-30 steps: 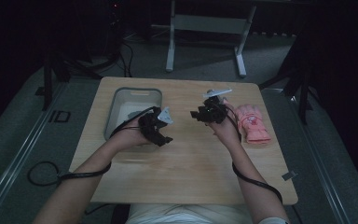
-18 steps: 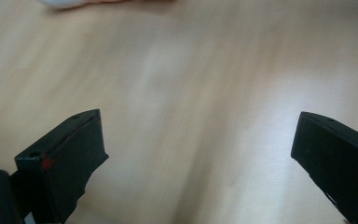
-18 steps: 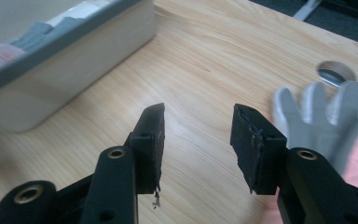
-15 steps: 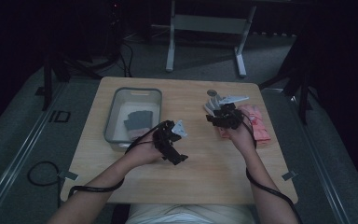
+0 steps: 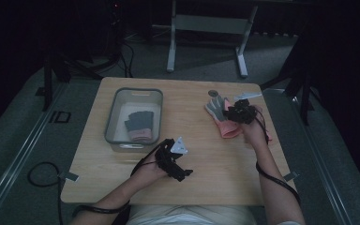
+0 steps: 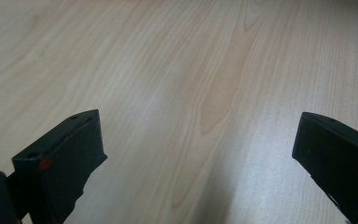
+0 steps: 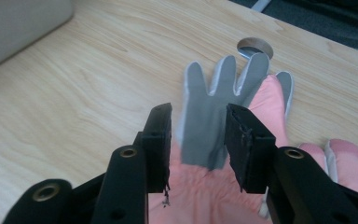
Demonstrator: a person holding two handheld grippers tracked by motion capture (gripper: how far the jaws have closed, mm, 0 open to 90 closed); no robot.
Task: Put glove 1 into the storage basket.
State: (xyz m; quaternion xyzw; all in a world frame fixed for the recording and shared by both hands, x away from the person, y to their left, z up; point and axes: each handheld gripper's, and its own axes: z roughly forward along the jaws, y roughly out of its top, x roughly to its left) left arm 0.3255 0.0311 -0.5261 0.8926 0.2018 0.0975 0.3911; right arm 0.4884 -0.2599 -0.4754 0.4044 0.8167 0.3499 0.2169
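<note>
Pale wood of the table [image 5: 206,164] ran under both grippers. The left gripper [image 5: 180,161] hung low over the near middle of the table, just in front of the grey bin [image 5: 157,101], its jaws spread wide with bare wood between them; they had just been opening and held nothing. In the bin lay a glove [image 5: 138,126], dark grey with a pink cuff.

On the right side of the table lay a second glove [image 7: 214,116], grey in the palm and fingers, pink at the cuff, its fingers pointing toward the far edge and a round hole [image 7: 254,47] in the tabletop. The right gripper [image 7: 198,140] stood over this glove near the cuff, jaws part way in and just closing, one on each side of the grey palm. Whether the pads already pressed the cloth could not be told. More pink cloth [image 7: 349,161] lay just beside it, on the right in the right gripper view.
</note>
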